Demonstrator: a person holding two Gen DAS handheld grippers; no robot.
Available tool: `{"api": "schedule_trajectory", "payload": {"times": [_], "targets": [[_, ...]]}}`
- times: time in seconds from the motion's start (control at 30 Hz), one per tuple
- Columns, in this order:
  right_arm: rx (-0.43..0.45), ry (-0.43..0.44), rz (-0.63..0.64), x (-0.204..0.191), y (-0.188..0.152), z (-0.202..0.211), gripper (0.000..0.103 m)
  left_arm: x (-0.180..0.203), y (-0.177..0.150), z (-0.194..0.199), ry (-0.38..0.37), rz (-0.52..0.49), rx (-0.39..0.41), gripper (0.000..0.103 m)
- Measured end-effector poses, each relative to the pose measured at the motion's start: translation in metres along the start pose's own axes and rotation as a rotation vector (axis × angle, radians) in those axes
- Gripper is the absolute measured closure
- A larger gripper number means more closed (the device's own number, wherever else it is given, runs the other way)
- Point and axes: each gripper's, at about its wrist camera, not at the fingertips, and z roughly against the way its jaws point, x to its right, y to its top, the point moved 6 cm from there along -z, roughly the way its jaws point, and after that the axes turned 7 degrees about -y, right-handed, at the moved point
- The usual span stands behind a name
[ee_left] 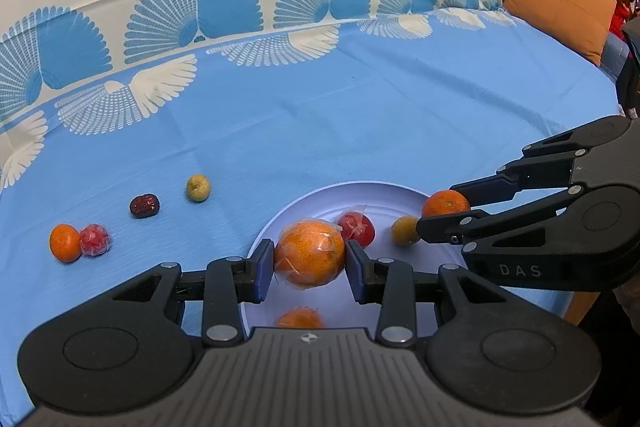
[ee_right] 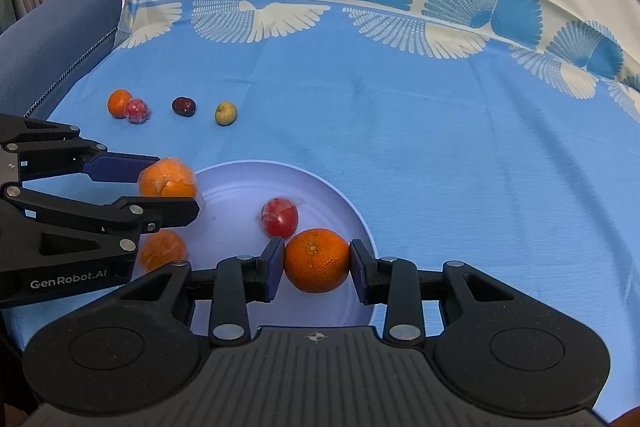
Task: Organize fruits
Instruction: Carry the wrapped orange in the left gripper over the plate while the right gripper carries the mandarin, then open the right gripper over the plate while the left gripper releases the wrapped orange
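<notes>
Plastic-wrapped orange mandarin (ee_left: 309, 253) sits clenched in the left gripper (ee_left: 310, 263) (body marked "GenRobot.AI"), while the "DAS"-lettered right gripper (ee_right: 317, 261) grasps a bare orange mandarin (ee_right: 317, 259) over the round white plate (ee_right: 236, 195).

Both wrist views look forward, low and close over the plate (ee_left: 360, 191) (ee_right: 340, 195); each catches the other tongs: right at 3 o'clock, left at 9 o'clock.

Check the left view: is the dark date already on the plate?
No, the date lies on the blue cloth, left of the plate.
</notes>
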Motion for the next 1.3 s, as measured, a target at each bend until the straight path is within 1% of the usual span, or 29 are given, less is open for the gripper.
{"api": "schedule_trajectory", "payload": {"times": [0.57,1.3], "targets": [[-0.018,-0.001,0.018,-0.0033,-0.003,-0.0042,0.066,0.003,-0.0018,-0.0047,-0.015,-0.024,-0.014,0.061],[-0.028,0.004,0.032,-0.0048,-0.0058,-0.0056,0.066,0.0039,-0.0023,-0.0052,-0.016,-0.024,-0.015,0.061]]}}
